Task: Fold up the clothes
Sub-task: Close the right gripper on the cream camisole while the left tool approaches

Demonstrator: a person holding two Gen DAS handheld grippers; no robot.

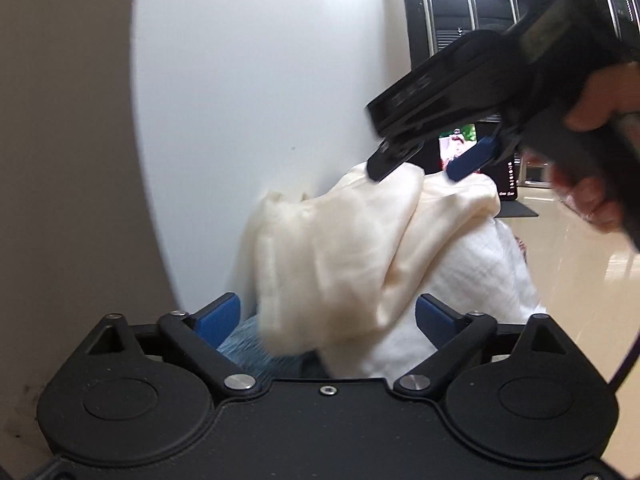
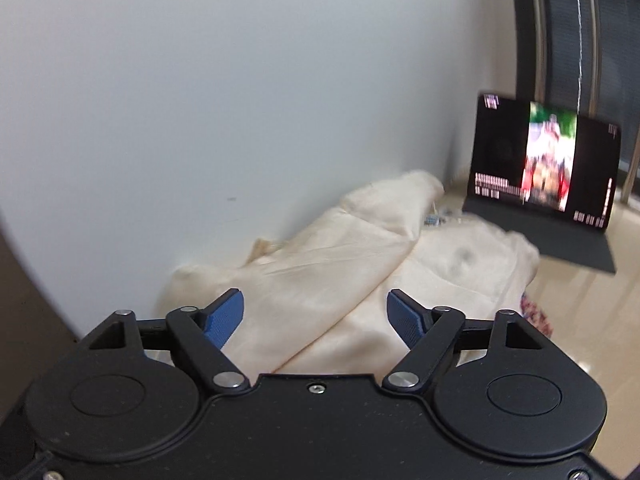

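Clothes (image 2: 320, 292) piled on glossy beige tabletop (image 2: 592, 320) against white wall (image 2: 240, 100); lit tablet (image 2: 544, 164) behind. Left gripper (image 1: 327, 320) and right gripper (image 2: 315, 314) both gape, holding nothing.

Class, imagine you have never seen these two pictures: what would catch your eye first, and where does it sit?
First the cream garment, heaped against the white wall just ahead of both open grippers. Then the lit tablet screen, standing at the right beyond the heap. In the left wrist view, the right gripper reaches in from the upper right, its tips at the cloth's top.
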